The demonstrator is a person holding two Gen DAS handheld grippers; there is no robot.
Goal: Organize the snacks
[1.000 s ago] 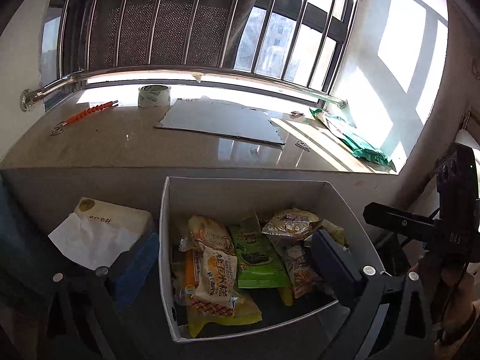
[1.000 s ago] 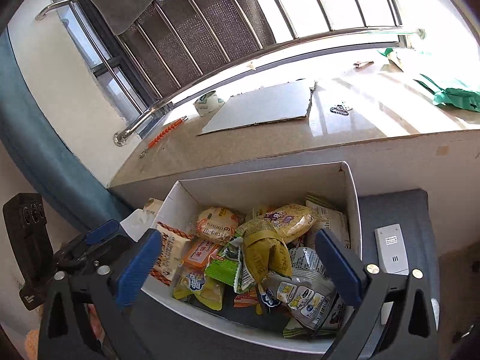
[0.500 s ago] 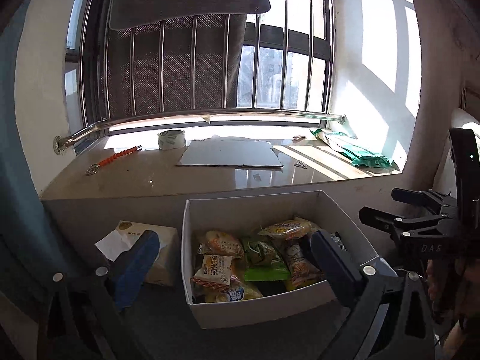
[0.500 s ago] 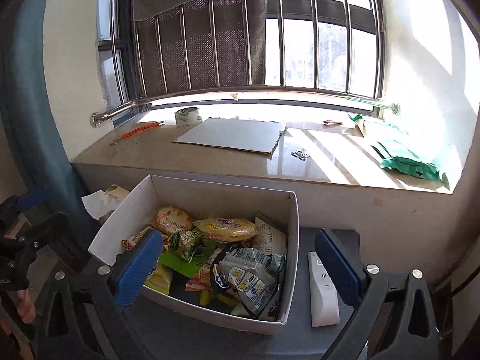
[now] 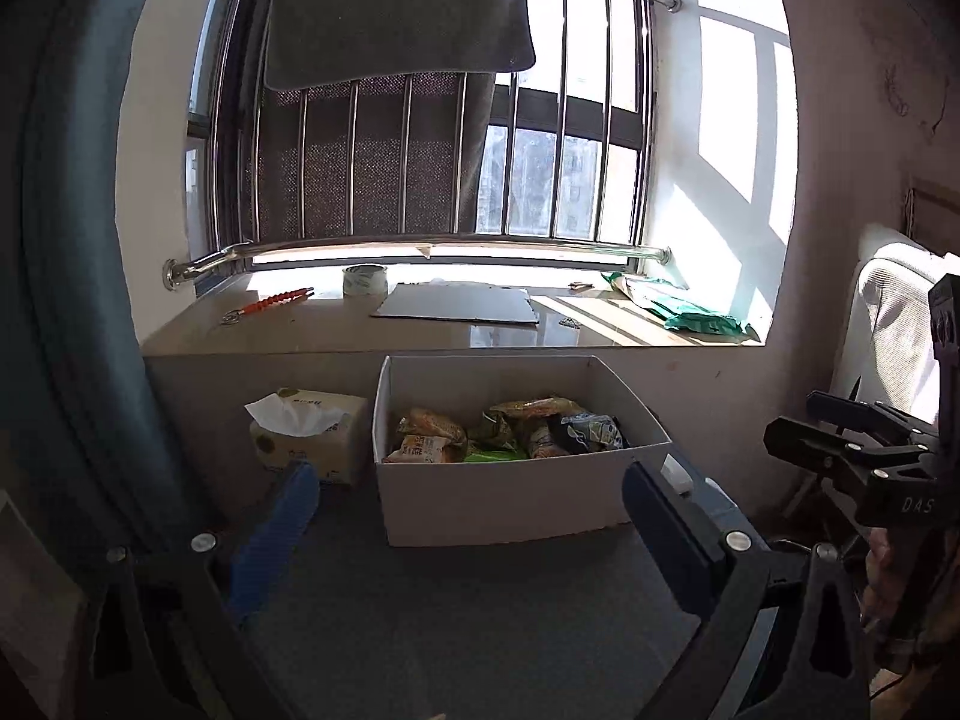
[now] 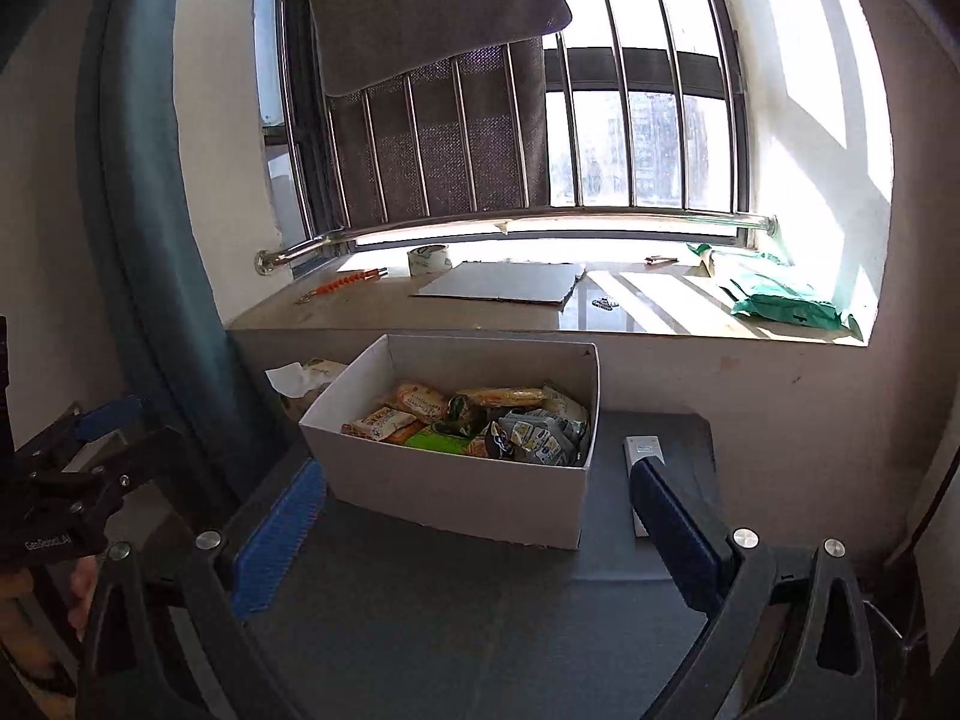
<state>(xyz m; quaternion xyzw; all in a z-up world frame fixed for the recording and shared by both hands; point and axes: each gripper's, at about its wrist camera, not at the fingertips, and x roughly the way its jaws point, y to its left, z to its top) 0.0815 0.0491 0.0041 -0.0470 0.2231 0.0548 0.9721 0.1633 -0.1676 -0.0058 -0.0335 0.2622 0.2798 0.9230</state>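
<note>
Both grippers have drawn back and levelled out since 1 second ago: then they looked down into the box from close above, and now the white box (image 5: 504,498) sits farther off, seen from the side with the whole window above it. The left gripper (image 5: 474,516) holds nothing, its 2 blue pads spread wide on either side of the box's near wall. The right gripper (image 6: 480,510) is spread just as wide and is also empty, hanging short of the box's near corner.

The snacks (image 5: 510,432) lie heaped inside the box, which stands on a dark grey surface (image 5: 480,612) below the stone windowsill (image 5: 312,333). Orange, yellow and green packets show over the rim, with a dark bluish packet (image 6: 534,435) at the right end; the print is too blurred to read. A tissue pack (image 5: 312,432) stands just beside the box on its left, and a white remote-like block (image 6: 642,456) lies near its right side, its near end hidden behind the right gripper's pad.

On the sill are a tape roll (image 5: 363,279), a flat grey board (image 5: 462,303), an orange tool (image 5: 273,300) and a green bag (image 5: 690,315). A grey towel (image 5: 396,12) hangs over the window bars.
</note>
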